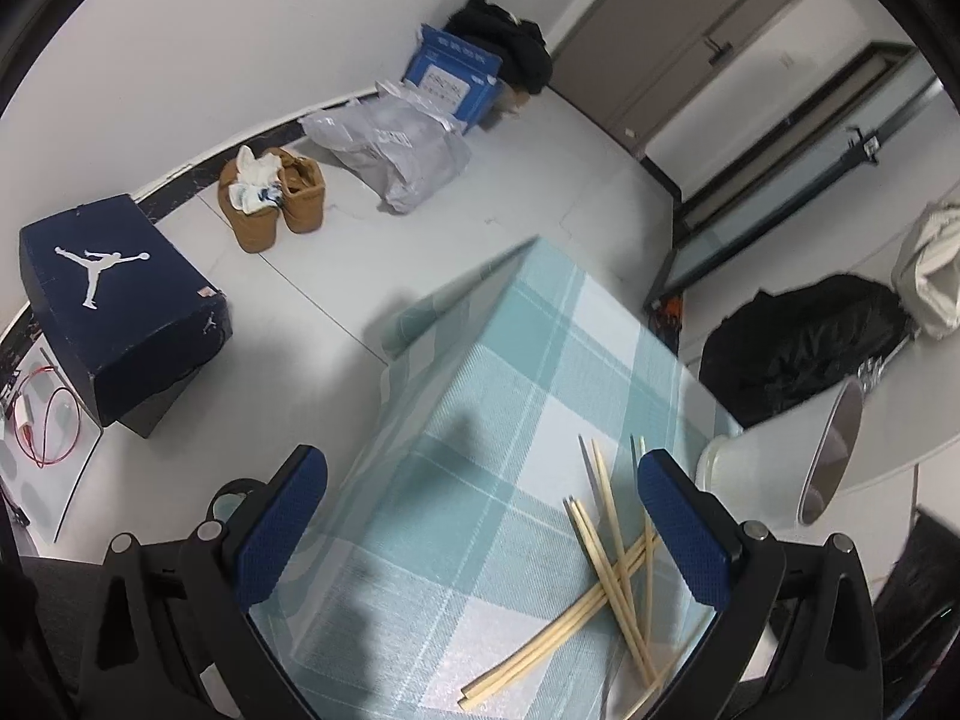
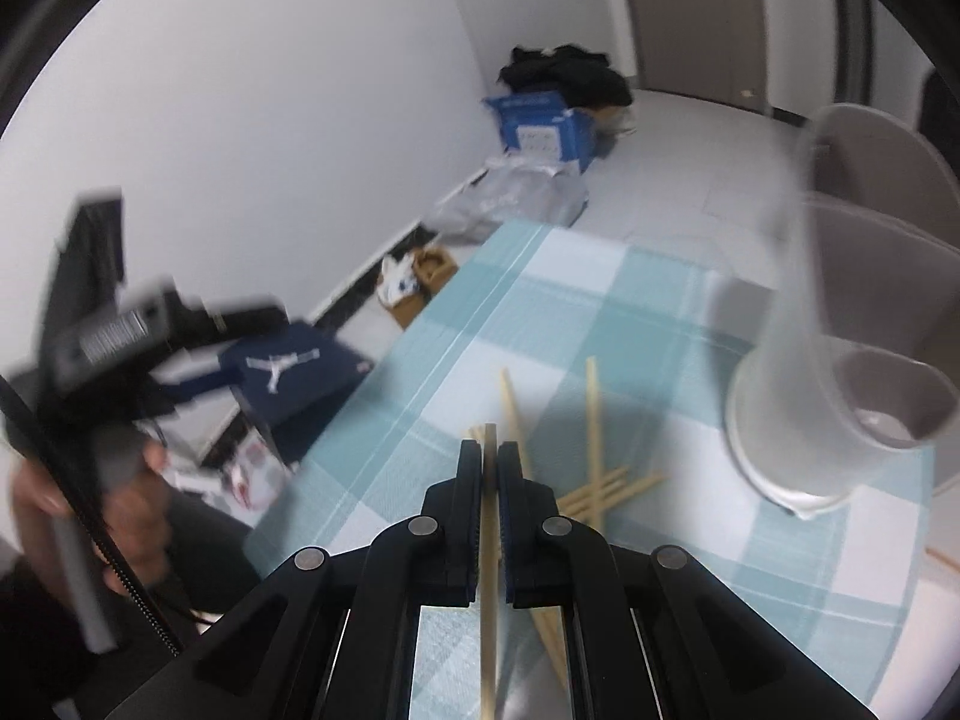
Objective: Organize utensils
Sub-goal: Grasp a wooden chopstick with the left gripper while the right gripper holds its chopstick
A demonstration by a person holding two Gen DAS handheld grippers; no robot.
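Teal-checked tablecloth [image 2: 420, 360] was strewn with pale wooden chopsticks [image 1: 606, 576]; one chopstick [image 2: 489, 570] was clamped in the right gripper [image 2: 490, 456], while the left gripper [image 1: 480, 516] was held wide open.

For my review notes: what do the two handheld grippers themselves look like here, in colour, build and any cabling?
The left gripper has a black linkage frame with silver pivot pins and blue, dimple-textured pads. The right gripper has the same black frame and silver pins, with blue lining on its inner faces. In the right wrist view, a bare hand grips the other unit beside a black coiled cable.
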